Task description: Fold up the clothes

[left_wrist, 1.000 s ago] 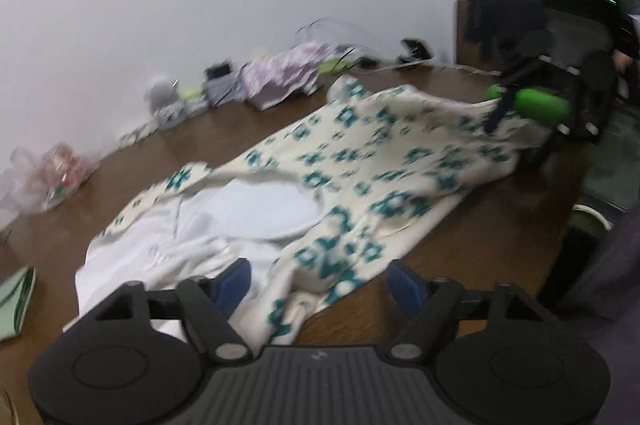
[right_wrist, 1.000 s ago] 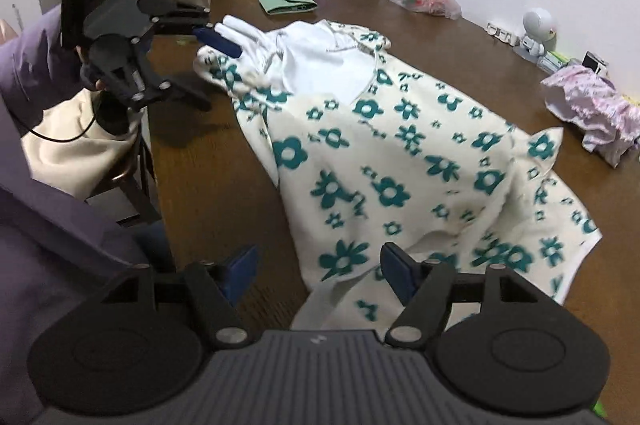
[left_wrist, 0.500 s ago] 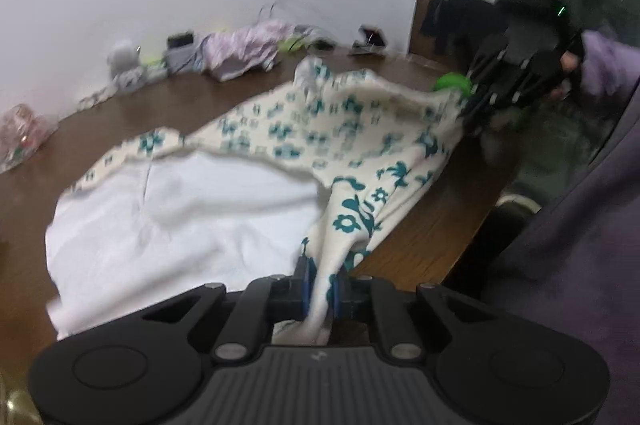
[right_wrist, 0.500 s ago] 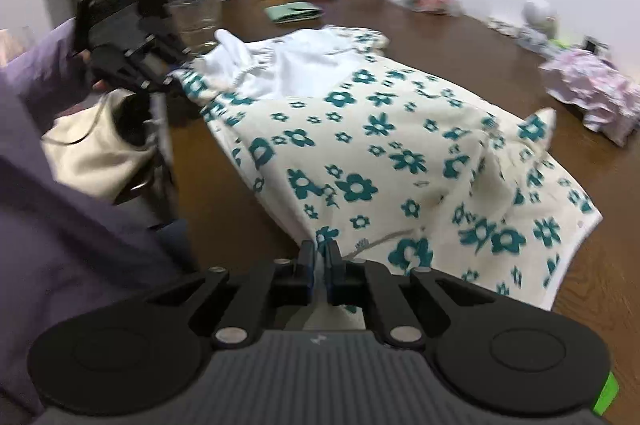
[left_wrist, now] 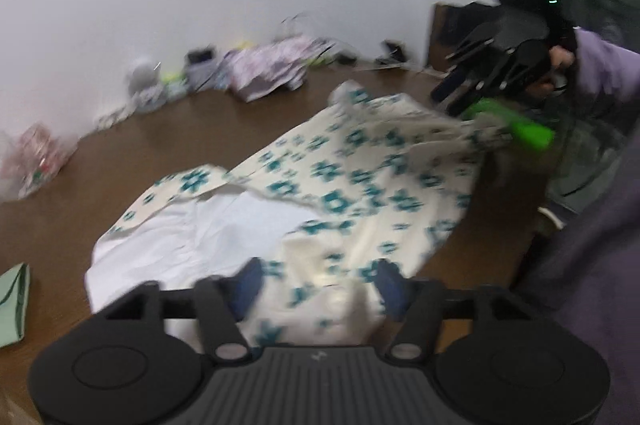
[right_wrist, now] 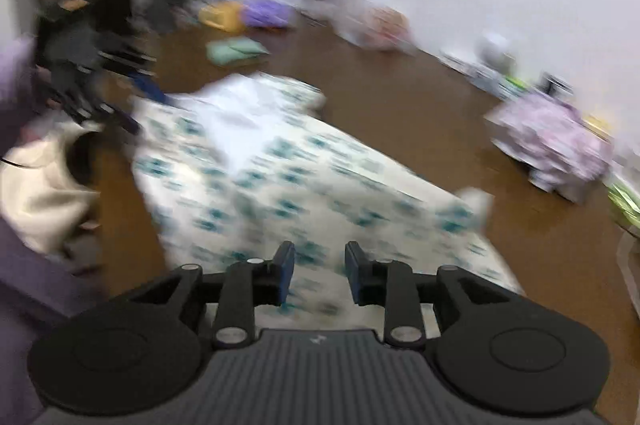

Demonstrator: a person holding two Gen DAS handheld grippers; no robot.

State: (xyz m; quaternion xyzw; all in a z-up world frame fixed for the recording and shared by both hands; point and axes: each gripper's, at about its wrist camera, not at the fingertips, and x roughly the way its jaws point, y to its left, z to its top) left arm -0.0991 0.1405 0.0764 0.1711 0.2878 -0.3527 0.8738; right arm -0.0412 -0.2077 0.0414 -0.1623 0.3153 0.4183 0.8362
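Worktop [left_wrist: 248, 129]: brown wood against a white wall.
Floral garment [left_wrist: 360, 177]: spread along the near edge, ready for folding.
Left hand-held gripper [left_wrist: 316, 285]: spread, straddling cloth.
Right hand-held gripper [right_wrist: 320, 267]: parted, gripping nothing.

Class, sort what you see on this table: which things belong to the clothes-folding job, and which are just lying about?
Belongs to the job:
floral garment
left gripper
right gripper

Just lying about:
pink-patterned cloth pile
green folded cloth
yellow mug
plastic bag
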